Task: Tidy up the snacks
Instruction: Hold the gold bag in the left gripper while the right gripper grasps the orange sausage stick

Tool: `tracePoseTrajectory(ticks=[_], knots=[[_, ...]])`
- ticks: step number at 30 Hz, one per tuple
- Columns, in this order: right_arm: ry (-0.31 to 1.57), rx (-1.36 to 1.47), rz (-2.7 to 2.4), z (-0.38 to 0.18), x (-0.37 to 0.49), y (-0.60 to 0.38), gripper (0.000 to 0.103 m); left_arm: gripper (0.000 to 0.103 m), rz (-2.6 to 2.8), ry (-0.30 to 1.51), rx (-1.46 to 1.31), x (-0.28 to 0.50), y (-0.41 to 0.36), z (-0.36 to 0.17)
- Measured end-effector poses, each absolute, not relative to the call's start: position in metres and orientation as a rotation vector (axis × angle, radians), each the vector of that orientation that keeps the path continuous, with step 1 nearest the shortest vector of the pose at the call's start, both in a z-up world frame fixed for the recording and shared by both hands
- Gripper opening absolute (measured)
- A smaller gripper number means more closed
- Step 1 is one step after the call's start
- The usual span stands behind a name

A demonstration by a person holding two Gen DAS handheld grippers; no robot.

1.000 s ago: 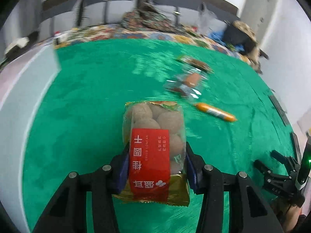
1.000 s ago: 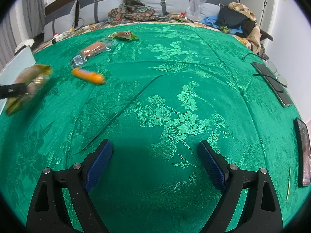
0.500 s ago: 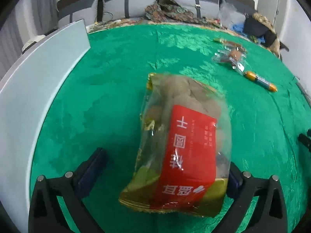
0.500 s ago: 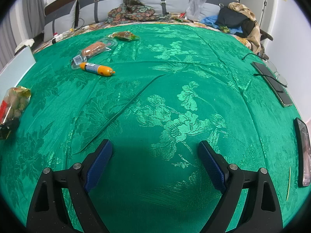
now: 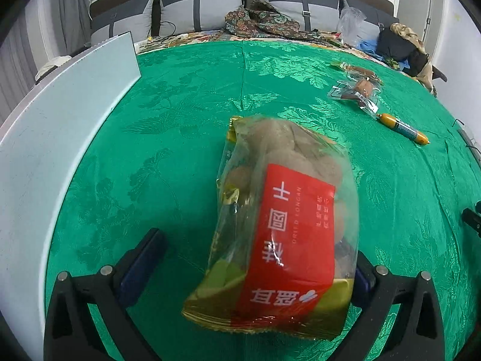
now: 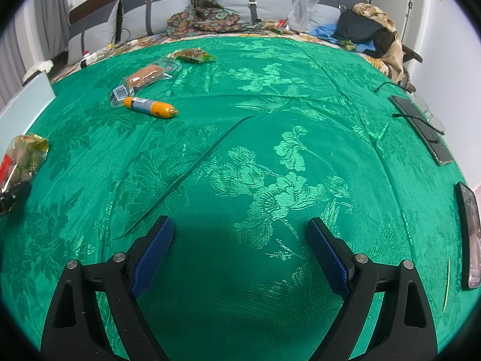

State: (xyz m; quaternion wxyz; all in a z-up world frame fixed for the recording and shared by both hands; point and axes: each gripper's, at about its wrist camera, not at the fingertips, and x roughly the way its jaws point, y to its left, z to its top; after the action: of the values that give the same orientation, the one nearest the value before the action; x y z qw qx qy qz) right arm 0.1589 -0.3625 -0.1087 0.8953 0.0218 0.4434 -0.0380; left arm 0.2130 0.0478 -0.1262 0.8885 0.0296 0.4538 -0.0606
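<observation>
A clear bag of dried longan (image 5: pixel 285 210) with a red label lies on the green cloth (image 5: pixel 180 138), tilted toward the right. My left gripper (image 5: pixel 251 270) is open around it. Its left pad (image 5: pixel 141 264) stands well clear of the bag, and the bag partly hides the right one. The same bag (image 6: pixel 21 159) shows at the far left of the right wrist view. My right gripper (image 6: pixel 240 255) is open and holds nothing, low over bare cloth. An orange sausage (image 5: pixel 402 128) (image 6: pixel 150 106) lies further back. Beside it are a clear pack with a brown snack (image 5: pixel 357 88) (image 6: pixel 144 75) and one more small pack (image 6: pixel 194 55).
A pale flat panel (image 5: pixel 60 120) runs along the left edge of the cloth. Two dark phones (image 6: pixel 421 129) (image 6: pixel 469 234) with a cable lie at the right edge. Cushions, clothes and bags are piled behind the cloth.
My left gripper has come down and opened, letting go of the longan bag, which now rests on the cloth. The right gripper has not moved.
</observation>
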Motion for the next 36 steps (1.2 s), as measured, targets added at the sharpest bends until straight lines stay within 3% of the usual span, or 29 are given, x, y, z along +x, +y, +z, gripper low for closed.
tracePoseTrajectory(ticks=[29,36], knots=[[0.917,0.052,-0.075,-0.109,0.159,-0.364,0.093,0.103,-0.127,0.944,0.062,0.213,0.047,-0.126],[0.955,-0.166,0.18,-0.072,0.224,-0.337,0.091,0.102,-0.205,1.036,0.089,0.228,0.048,-0.112]])
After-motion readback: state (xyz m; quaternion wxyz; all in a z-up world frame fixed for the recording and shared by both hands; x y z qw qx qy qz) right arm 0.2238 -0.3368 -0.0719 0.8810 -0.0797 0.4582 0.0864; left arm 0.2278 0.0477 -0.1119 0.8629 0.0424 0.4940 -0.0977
